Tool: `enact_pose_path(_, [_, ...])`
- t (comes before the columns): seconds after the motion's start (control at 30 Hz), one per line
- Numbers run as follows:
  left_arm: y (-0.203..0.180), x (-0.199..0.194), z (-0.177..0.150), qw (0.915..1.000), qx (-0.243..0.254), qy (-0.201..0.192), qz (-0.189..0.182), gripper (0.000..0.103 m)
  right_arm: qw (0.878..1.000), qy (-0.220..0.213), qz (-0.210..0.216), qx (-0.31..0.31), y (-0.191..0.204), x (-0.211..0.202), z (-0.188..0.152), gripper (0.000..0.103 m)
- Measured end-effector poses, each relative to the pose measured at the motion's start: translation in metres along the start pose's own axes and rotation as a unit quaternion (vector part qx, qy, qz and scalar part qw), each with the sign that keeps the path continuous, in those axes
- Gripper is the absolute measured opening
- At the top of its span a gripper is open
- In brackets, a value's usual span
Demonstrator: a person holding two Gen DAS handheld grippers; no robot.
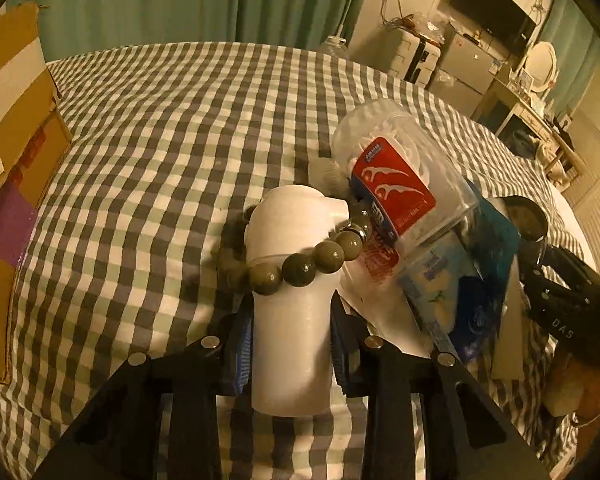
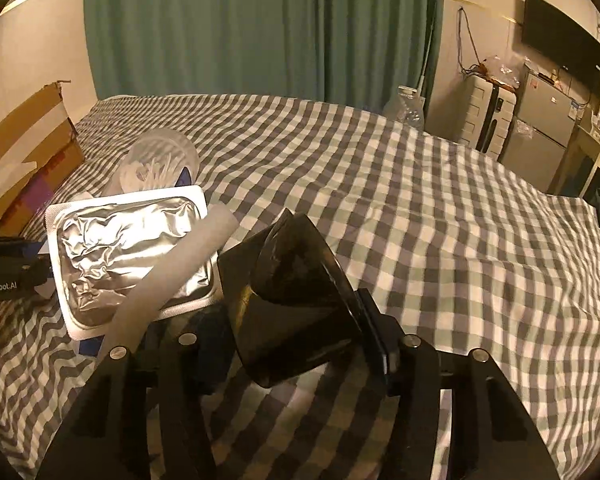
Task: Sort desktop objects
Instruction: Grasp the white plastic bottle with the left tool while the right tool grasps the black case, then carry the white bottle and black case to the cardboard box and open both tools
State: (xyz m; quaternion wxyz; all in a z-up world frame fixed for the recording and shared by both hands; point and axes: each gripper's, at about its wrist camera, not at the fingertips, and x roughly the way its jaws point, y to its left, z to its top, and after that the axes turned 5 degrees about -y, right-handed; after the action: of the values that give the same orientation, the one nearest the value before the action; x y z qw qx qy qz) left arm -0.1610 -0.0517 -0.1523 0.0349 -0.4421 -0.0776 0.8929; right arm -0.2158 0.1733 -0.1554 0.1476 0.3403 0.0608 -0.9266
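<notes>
In the left wrist view my left gripper is shut on a white plastic bottle with a string of olive-green beads looped around it. To its right lie a clear floss-pick jar with a red label and a blue-and-white packet. In the right wrist view my right gripper is shut on a dark brown cup-shaped container, held above the checked cloth. A silver foil packet lies to its left, with a grey strip across it.
A cardboard box stands at the left edge of the checked bedspread; it also shows in the right wrist view. Green curtains hang behind. A suitcase and fridge stand at the far right.
</notes>
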Motion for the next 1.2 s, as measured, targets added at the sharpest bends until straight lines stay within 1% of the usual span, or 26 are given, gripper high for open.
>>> enact_pose_path(0.1, [-0.002, -0.009, -0.004, 0.9999, 0.006, 0.010, 0.004, 0.032, 0.999, 0.007, -0.030, -0.024, 0.002, -0.015, -0.003, 0.045])
enact_pose_path(0.13, [-0.004, -0.012, -0.005, 0.9998, 0.012, 0.015, 0.000, 0.032, 0.998, 0.005, -0.046, -0.040, 0.004, -0.023, -0.005, 0.037])
enact_pose_path(0.17, [-0.006, -0.012, -0.003, 0.9996, 0.017, 0.024, -0.004, 0.032, 0.995, 0.003, -0.074, -0.070, 0.009, -0.034, -0.007, 0.031])
enact_pose_path(0.23, [-0.009, -0.014, 0.000, 0.9982, 0.031, 0.051, -0.001, 0.032, 0.990, 0.012, -0.098, -0.097, 0.012, -0.049, -0.012, 0.030])
enact_pose_path(0.27, [-0.011, -0.017, 0.001, 0.9974, 0.041, 0.059, 0.007, 0.032, 0.989, 0.018, -0.103, -0.100, 0.012, -0.056, -0.015, 0.028])
enact_pose_path(0.33, [-0.012, -0.026, 0.000, 0.9962, 0.055, 0.067, 0.006, 0.032, 0.990, 0.027, -0.104, -0.089, 0.010, -0.067, -0.018, 0.020])
enact_pose_path(0.43, [-0.008, -0.046, -0.005, 0.9956, 0.050, 0.079, -0.010, 0.032, 0.993, 0.045, -0.099, -0.055, 0.005, -0.086, -0.030, 0.020])
enact_pose_path(0.47, [-0.002, -0.058, -0.009, 0.9956, 0.050, 0.079, -0.011, 0.032, 0.993, 0.046, -0.100, -0.051, 0.007, -0.091, -0.033, 0.017])
enact_pose_path(0.53, [0.005, -0.073, -0.013, 0.9959, 0.053, 0.074, -0.008, 0.032, 0.993, 0.045, -0.103, -0.043, 0.009, -0.104, -0.037, 0.015])
enact_pose_path(0.63, [0.017, -0.098, -0.018, 0.9968, 0.040, 0.066, -0.018, 0.032, 0.995, 0.041, -0.087, 0.005, 0.004, -0.129, -0.042, 0.013])
enact_pose_path(0.67, [0.019, -0.104, -0.017, 0.9972, 0.038, 0.061, -0.021, 0.032, 0.996, 0.044, -0.078, 0.022, 0.002, -0.137, -0.047, 0.013])
enact_pose_path(0.77, [0.022, -0.120, -0.006, 0.9980, 0.039, 0.045, -0.020, 0.032, 0.995, 0.046, -0.081, 0.035, 0.003, -0.155, -0.052, 0.013])
enact_pose_path(0.87, [0.027, -0.141, -0.001, 0.9985, 0.039, 0.030, -0.024, 0.032, 0.995, 0.043, -0.079, 0.052, 0.000, -0.172, -0.050, 0.013])
enact_pose_path(0.93, [0.026, -0.157, 0.005, 0.9988, 0.039, 0.013, -0.026, 0.032, 0.994, 0.034, -0.084, 0.061, 0.001, -0.187, -0.049, 0.013])
enact_pose_path(1.03, [0.023, -0.175, 0.011, 0.9987, 0.036, -0.006, -0.037, 0.032, 0.993, 0.019, -0.088, 0.074, -0.004, -0.213, -0.037, 0.013])
enact_pose_path(1.2, [0.018, -0.205, 0.026, 0.9976, 0.047, -0.033, -0.038, 0.032, 0.993, -0.012, -0.092, 0.073, -0.002, -0.251, -0.006, 0.013])
